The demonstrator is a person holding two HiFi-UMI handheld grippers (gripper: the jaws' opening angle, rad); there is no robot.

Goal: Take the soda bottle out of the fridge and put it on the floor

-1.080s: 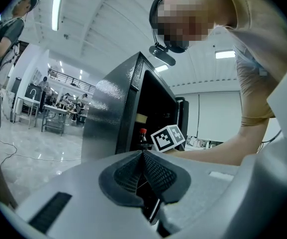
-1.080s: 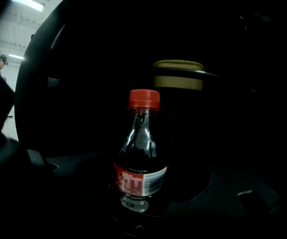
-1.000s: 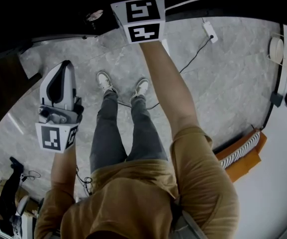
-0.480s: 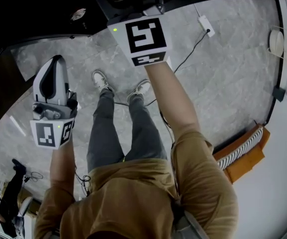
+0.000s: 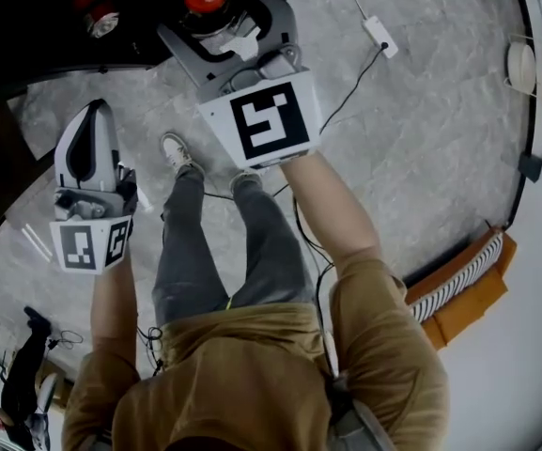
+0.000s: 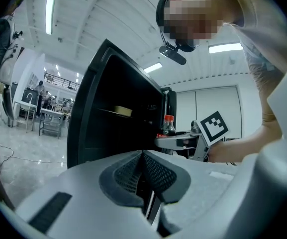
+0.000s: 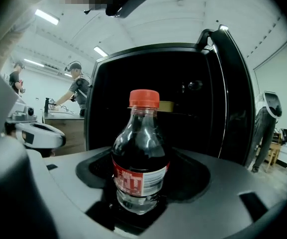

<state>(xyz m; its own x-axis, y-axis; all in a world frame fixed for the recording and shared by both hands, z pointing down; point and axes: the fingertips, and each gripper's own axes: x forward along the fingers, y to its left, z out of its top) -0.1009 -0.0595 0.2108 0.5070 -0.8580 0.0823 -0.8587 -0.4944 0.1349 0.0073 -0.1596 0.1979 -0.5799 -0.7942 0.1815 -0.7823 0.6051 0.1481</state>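
- Soda bottle [image 7: 141, 148] with a red cap stands upright in the right tool [image 7: 138, 205]. The jaws squeeze it low down, below its red label.
- It is up in the air, just in front of the open black fridge [image 7: 198, 113] and above the grey floor [image 5: 421, 120].
- The left tool [image 6: 145, 180] has its jaws pressed together, with nothing in them.

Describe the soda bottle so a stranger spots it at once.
Start at the open black fridge. Just before it, the right gripper clamps a clear plastic bottle of dark soda. Its red cap and red label set it apart.
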